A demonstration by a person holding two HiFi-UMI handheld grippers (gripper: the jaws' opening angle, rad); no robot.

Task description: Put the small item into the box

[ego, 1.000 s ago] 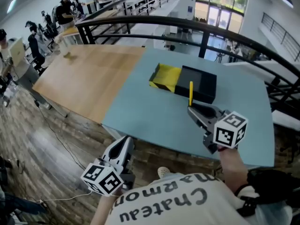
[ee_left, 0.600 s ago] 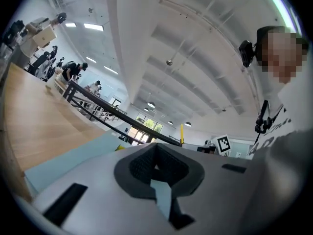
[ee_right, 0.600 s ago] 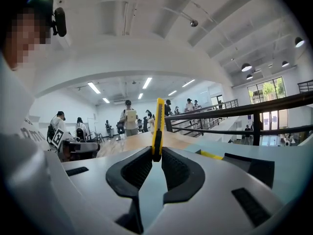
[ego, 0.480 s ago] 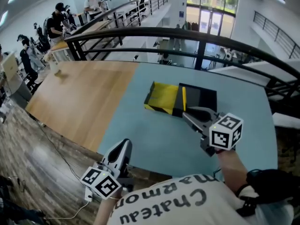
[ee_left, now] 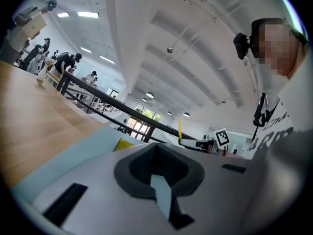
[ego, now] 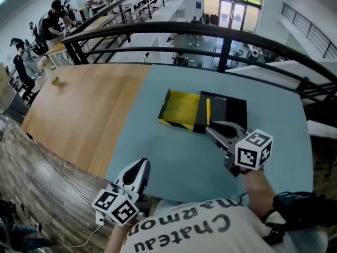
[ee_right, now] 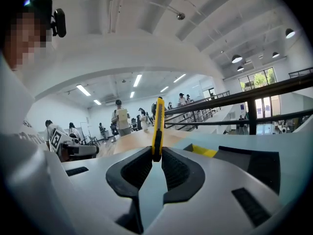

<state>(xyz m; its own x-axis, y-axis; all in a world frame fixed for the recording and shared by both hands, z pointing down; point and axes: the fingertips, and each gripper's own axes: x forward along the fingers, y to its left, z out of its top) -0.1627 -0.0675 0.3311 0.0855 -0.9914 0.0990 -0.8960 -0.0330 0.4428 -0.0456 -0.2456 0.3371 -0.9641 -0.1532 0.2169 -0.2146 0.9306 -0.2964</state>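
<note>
A black box [ego: 227, 109] with a yellow flap [ego: 179, 109] folded out to its left lies on the blue tabletop [ego: 168, 152]. My right gripper [ego: 211, 128] is shut on a slim yellow utility knife [ego: 208, 112], which stands upright over the box's left part, near the flap. The right gripper view shows the knife [ee_right: 157, 126] pinched between the pads of the right gripper [ee_right: 156, 153], with the box [ee_right: 249, 163] ahead to the right. My left gripper [ego: 140, 166] hangs at the table's near edge, shut and holding nothing. In the left gripper view its jaws meet at the tips.
The table's left half is bare wood [ego: 89, 104]. A black railing [ego: 210, 36] curves behind the table, with a lower floor beyond it. Several people work at desks at the far left [ego: 52, 15]. The table's near edge runs just ahead of the left gripper.
The right gripper carried the knife leftward, from over the middle of the black box to its left part by the flap. The left gripper stayed near the table edge.
</note>
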